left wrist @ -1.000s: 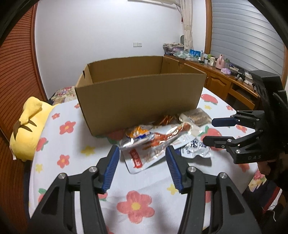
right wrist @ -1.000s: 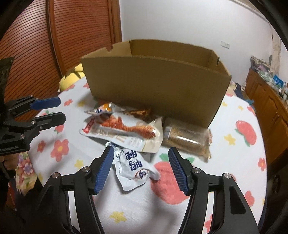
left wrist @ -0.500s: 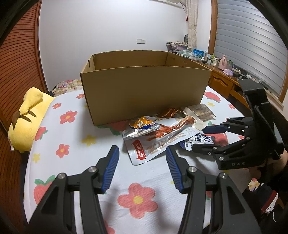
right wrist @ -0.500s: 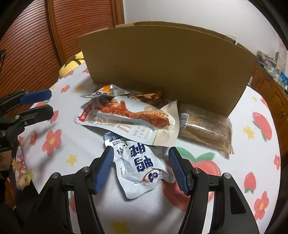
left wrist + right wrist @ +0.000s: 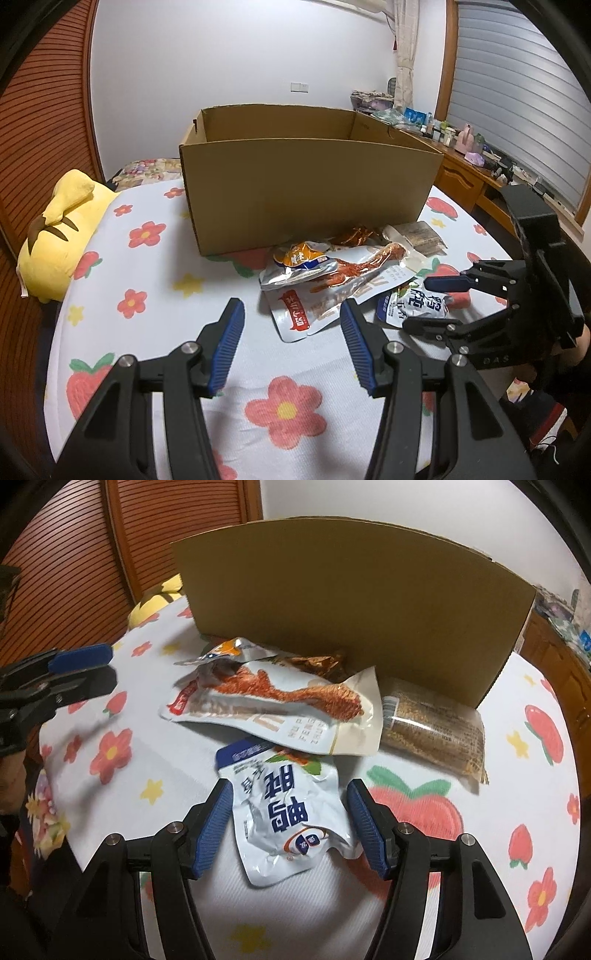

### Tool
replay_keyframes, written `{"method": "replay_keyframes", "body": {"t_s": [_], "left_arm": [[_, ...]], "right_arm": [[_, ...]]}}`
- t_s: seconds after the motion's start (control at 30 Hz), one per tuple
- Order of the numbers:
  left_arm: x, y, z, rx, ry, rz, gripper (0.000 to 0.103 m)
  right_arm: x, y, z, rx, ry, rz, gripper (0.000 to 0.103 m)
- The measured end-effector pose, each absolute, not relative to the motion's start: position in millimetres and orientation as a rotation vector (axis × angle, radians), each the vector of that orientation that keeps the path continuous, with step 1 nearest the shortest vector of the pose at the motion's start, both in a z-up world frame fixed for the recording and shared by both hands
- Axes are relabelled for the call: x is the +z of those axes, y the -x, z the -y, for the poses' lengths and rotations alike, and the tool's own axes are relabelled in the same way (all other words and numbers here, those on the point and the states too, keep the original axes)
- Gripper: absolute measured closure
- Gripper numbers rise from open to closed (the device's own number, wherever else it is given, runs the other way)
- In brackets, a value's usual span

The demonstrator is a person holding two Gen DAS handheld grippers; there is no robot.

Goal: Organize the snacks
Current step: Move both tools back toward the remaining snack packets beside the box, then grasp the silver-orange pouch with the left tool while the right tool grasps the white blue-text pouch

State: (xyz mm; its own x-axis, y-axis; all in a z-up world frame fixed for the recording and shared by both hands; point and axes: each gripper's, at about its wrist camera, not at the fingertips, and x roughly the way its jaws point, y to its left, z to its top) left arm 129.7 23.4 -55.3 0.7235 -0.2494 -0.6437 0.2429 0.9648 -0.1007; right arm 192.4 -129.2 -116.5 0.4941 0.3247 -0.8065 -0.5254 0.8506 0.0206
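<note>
An open cardboard box (image 5: pixel 310 192) stands on the flowered table; its front wall fills the right wrist view (image 5: pixel 351 602). Snack packs lie in front of it: a white pack with a red chicken picture (image 5: pixel 280 709), an orange-topped silver pack (image 5: pixel 299 262), a brown cracker pack (image 5: pixel 432 731), a shiny brown pack (image 5: pixel 314 662) and a white-and-blue pouch (image 5: pixel 291 812). My right gripper (image 5: pixel 290 819) is open with its fingers on either side of the white-and-blue pouch (image 5: pixel 413 302). My left gripper (image 5: pixel 291 343) is open and empty, just short of the white chicken pack (image 5: pixel 332 291).
A yellow plush toy (image 5: pixel 62 229) lies at the table's left edge. A wooden counter with bottles and clutter (image 5: pixel 461 147) runs along the right wall. The left gripper shows at the left in the right wrist view (image 5: pixel 74 672).
My right gripper has moved down and forward until its fingers straddle the white-and-blue pouch. My left gripper has pulled back a little from the snacks.
</note>
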Motion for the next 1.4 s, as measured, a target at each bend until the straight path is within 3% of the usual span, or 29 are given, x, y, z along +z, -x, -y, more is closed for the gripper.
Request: {"method": "replay_keyframes", "body": {"t_s": [0.4, 0.73, 0.87, 1.4], "left_arm": [[-55, -129, -16, -0.288, -0.005, -0.714, 0.049], [-59, -136, -15, -0.29, -0.001, -0.724, 0.049], [-59, -144, -15, -0.291, 0.012, -0.73, 0.049], [-58, -198, -6, -0.275, 0.049, -0.775, 0.049]], "right_arm": [[-116, -188, 131, 0.524, 0.258, -0.923, 0.036], [-120, -191, 121, 0.51, 0.32, -0.903, 0.029], [-118, -189, 125, 0.517, 0.308, -0.892, 0.041], [-119, -184, 130, 0.52, 0.3, -0.848, 0.04]]}}
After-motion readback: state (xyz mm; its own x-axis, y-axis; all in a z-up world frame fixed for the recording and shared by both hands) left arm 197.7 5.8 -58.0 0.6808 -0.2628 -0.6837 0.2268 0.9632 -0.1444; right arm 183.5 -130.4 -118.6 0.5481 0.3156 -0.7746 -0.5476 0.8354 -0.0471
